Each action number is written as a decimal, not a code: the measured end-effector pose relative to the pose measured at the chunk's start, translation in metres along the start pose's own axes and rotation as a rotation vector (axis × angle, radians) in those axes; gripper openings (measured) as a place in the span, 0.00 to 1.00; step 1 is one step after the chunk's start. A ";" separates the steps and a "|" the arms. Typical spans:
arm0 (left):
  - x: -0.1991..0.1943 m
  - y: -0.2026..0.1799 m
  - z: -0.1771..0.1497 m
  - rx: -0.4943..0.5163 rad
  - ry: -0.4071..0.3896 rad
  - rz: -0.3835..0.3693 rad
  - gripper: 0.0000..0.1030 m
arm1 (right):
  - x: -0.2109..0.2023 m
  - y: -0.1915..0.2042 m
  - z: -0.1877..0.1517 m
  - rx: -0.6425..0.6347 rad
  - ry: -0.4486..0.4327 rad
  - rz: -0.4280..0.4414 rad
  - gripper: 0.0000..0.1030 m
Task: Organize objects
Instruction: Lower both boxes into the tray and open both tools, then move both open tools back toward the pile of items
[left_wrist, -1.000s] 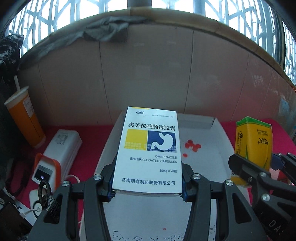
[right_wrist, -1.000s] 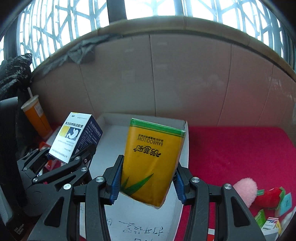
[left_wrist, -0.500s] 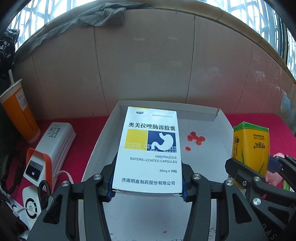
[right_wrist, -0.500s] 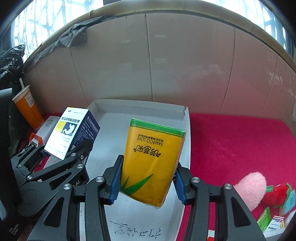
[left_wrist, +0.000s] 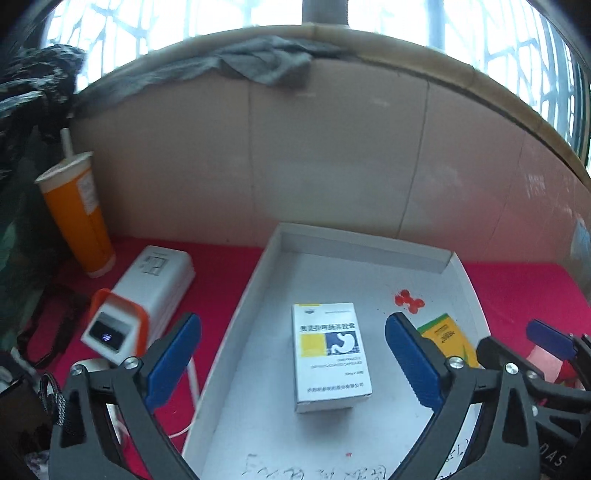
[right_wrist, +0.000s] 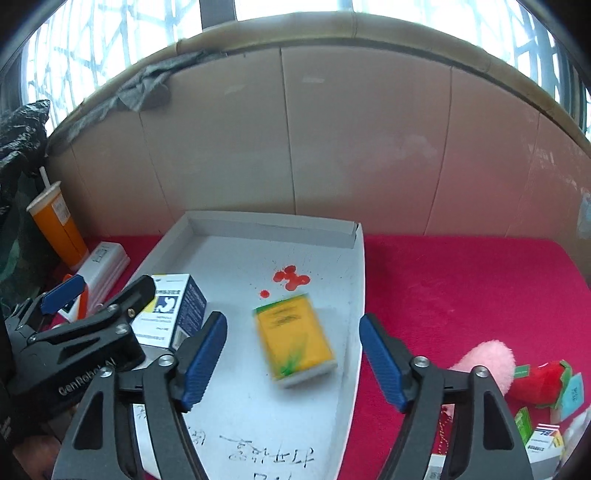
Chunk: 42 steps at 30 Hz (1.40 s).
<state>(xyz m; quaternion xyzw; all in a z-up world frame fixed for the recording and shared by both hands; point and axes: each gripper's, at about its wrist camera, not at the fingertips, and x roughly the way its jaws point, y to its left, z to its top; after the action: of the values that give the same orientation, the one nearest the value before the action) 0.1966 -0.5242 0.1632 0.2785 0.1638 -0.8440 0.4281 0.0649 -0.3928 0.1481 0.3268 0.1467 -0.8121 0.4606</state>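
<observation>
A white capsule box with a yellow and blue stomach picture lies flat in the white tray. My left gripper is above it, jaws opening wide, nothing touching the pads. A yellow tissue pack, motion-blurred, lies in the tray near its right wall. My right gripper is above it, jaws opening, pads apart from the pack. The capsule box also shows in the right wrist view behind the left gripper, and the tissue pack shows in the left wrist view.
Red cloth covers the table. An orange cup and a white and orange device stand left of the tray. A pink plush, a strawberry toy and small boxes lie at the right. A cardboard wall stands behind.
Both grippers opened and let go: the capsule box dropped from the left one and the tissue pack from the right one into the tray, where they now lie flat.
</observation>
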 end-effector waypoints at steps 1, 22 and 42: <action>-0.006 -0.001 -0.001 -0.009 -0.012 -0.004 0.97 | -0.004 0.001 -0.001 -0.003 -0.007 0.000 0.80; -0.105 -0.024 -0.037 -0.058 -0.124 -0.053 0.97 | -0.130 -0.033 -0.038 0.026 -0.209 0.007 0.99; -0.098 -0.147 -0.117 0.232 0.048 -0.229 0.97 | -0.214 -0.213 -0.128 0.298 -0.246 -0.148 1.00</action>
<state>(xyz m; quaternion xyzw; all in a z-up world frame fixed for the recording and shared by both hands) 0.1625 -0.3166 0.1364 0.3254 0.1063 -0.8937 0.2899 0.0138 -0.0703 0.1821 0.2781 -0.0087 -0.8903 0.3605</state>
